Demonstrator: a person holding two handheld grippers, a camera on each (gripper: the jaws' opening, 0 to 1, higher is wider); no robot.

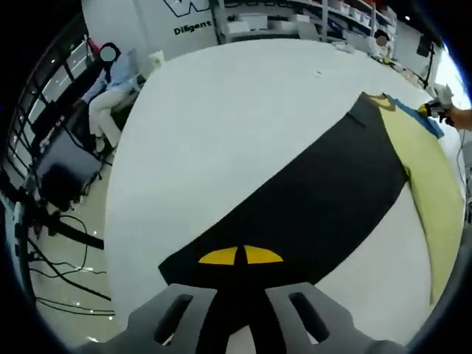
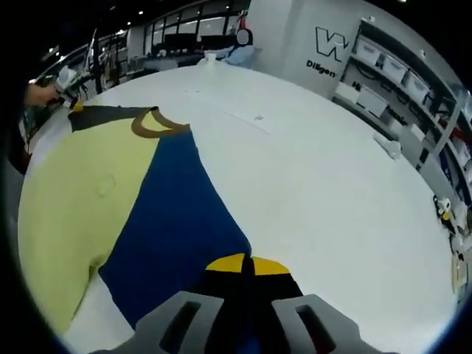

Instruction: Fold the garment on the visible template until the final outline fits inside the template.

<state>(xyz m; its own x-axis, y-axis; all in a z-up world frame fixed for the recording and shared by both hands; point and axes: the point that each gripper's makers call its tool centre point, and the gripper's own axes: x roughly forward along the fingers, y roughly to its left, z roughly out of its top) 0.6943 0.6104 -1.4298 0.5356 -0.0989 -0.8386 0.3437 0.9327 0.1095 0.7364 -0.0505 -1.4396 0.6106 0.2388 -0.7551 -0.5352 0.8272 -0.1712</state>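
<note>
The garment lies flat on the white table (image 1: 221,133), in three colour panels. In the left gripper view its black panel (image 1: 317,206) runs diagonally, with the pale yellow panel (image 1: 428,169) beyond it. My left gripper (image 1: 240,256) is shut on the black panel's near edge, yellow tips pressed together. In the right gripper view the blue panel (image 2: 177,221) lies beside the pale yellow panel (image 2: 81,199), and a brown collar (image 2: 158,125) sits at the far end. My right gripper (image 2: 247,264) is shut on the blue panel's near edge. Each gripper also shows small in the other's view, across the garment.
A small printed mark (image 2: 258,118) sits on the bare table past the garment. A seated person (image 1: 110,88) and floor cables (image 1: 51,251) lie beyond the table's left edge. Shelving (image 2: 398,66) lines the far wall. A hand (image 2: 40,94) shows at the far corner.
</note>
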